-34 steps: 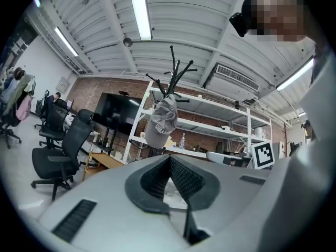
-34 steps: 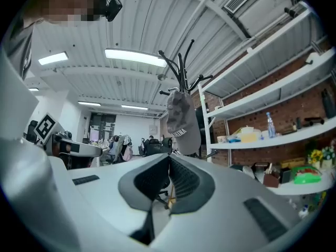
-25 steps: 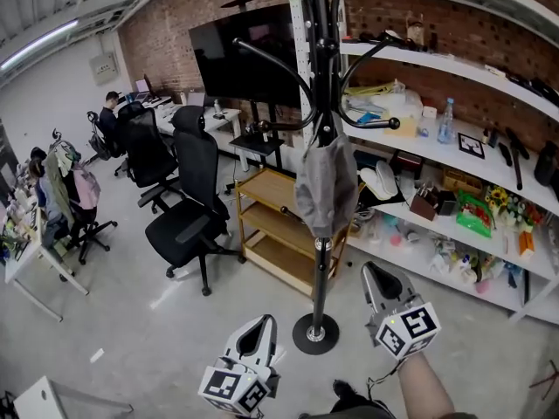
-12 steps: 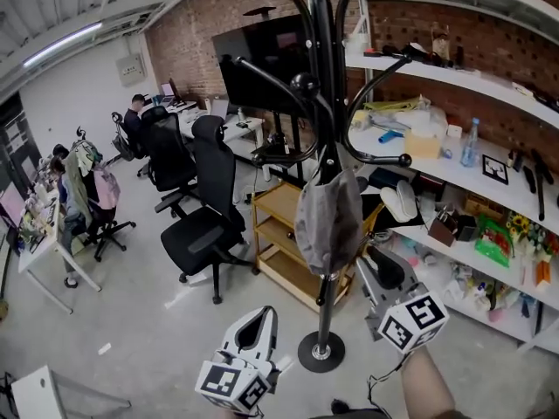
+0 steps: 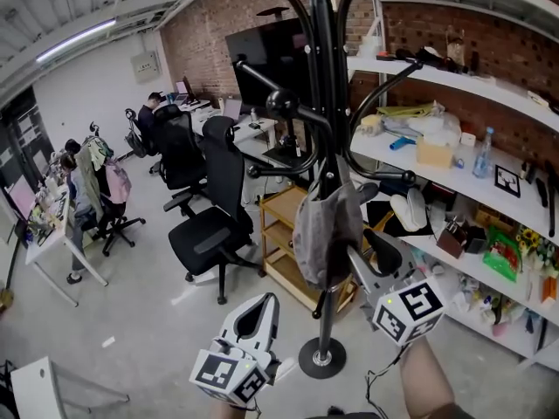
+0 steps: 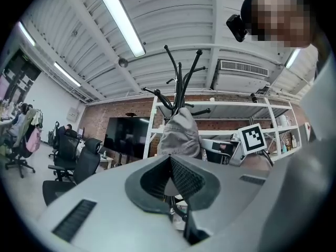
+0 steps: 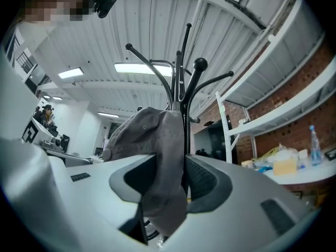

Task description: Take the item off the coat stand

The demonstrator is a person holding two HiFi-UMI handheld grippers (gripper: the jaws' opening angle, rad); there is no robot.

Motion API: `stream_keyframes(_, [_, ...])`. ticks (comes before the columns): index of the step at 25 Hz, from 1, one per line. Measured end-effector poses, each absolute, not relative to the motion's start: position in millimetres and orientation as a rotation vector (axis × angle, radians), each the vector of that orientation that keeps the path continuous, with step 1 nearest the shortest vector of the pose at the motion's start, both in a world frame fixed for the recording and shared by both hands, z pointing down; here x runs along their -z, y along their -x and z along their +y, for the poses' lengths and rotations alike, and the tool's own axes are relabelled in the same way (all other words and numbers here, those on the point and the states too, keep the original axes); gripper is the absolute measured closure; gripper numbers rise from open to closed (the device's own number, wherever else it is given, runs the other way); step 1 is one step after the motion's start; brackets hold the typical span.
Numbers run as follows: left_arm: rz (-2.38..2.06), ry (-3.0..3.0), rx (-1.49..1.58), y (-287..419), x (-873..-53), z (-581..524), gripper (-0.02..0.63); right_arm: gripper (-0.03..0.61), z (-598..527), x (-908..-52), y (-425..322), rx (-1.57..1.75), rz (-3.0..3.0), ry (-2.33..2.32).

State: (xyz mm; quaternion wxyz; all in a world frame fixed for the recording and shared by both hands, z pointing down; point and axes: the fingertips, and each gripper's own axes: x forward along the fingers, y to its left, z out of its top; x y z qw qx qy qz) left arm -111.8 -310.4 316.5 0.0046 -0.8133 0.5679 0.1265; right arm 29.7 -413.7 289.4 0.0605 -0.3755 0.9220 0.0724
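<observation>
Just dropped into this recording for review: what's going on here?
A person with a gripper in each hand faces a black coat stand where a grey cap hangs. The right gripper is raised to the cap, its fingers opening with the cap between them, not gripped. The left gripper sits lower, shut and empty. The cap is not yet off.

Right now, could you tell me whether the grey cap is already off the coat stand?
No, the grey cap hangs on the coat stand, against its pole.

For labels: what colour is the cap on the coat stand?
Grey cap, clearest in the right gripper view.
</observation>
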Motion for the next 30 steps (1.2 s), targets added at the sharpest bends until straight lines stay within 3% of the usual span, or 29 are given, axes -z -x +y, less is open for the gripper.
stream_keyframes(13, [1.771,2.523,-0.428,105,-307,-319,0.607,0.426,-427,-283,-19,-0.35,2.839,1.138])
stream_keyframes(19, [1.75,2.531,-0.431,107,-309,-318,0.607,0.514,-420,-274,-16,-0.362,2.819,1.101])
stream_keyframes(30, [1.726,2.558,-0.443,107,-305,-311,0.607,0.531,-403,-243,-10,-0.45,2.731,1.086])
